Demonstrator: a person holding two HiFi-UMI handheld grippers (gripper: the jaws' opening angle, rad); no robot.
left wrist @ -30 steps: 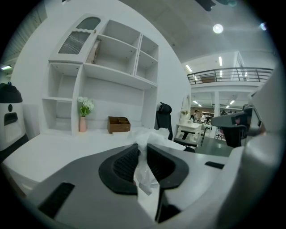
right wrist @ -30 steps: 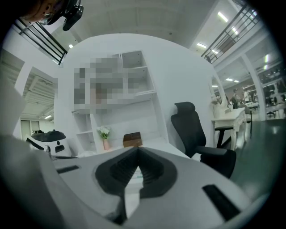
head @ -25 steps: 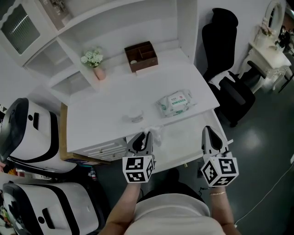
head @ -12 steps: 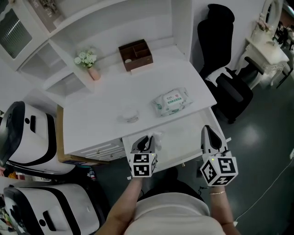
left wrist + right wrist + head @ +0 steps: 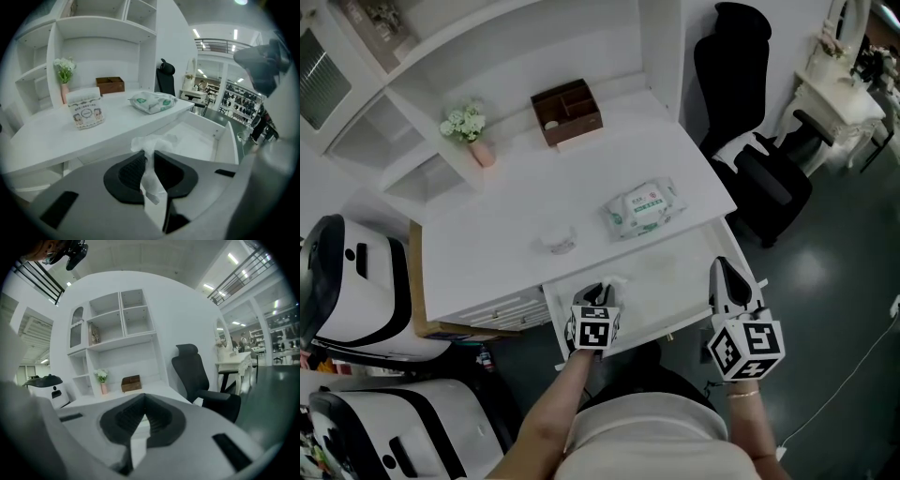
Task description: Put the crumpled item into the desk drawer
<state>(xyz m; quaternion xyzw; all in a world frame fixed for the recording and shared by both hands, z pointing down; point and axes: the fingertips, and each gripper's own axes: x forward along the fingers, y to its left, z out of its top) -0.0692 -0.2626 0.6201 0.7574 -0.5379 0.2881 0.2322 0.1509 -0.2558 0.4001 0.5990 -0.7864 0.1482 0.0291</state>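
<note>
Now the left gripper (image 5: pixel 598 293) sits lower than in the two earlier head views. It has come down from the level of the front edge of the white bench (image 5: pixel 534 202) toward the open white drawer (image 5: pixel 675 277). Its fingers (image 5: pixel 129 171) are closed on the crumpled white tissue (image 5: pixel 152 142), and the grip looks unchanged through the descent. A loose tuft of tissue stands out beyond the fingertips, and a strip runs back between the ribbed pads. In the head view the tissue is over the left part of the drawer. Whether it touches the drawer floor cannot be determined.

The right gripper (image 5: pixel 727 277) remains at the drawer's right front corner, with no visible shift. Its fingers (image 5: pixel 124 420) meet at the tips with nothing between them.

The green-and-white wipes pack (image 5: pixel 642 206) lies undisturbed on the bench, well apart from both grippers.

Assessment: the carry step is nearly complete, since the tissue is already within the drawer opening. The remaining action is judged to be release: open the left fingers so that the tissue drops, then withdraw upward. Risk: the light tissue may cling to the ribbed pads when they open.
</note>
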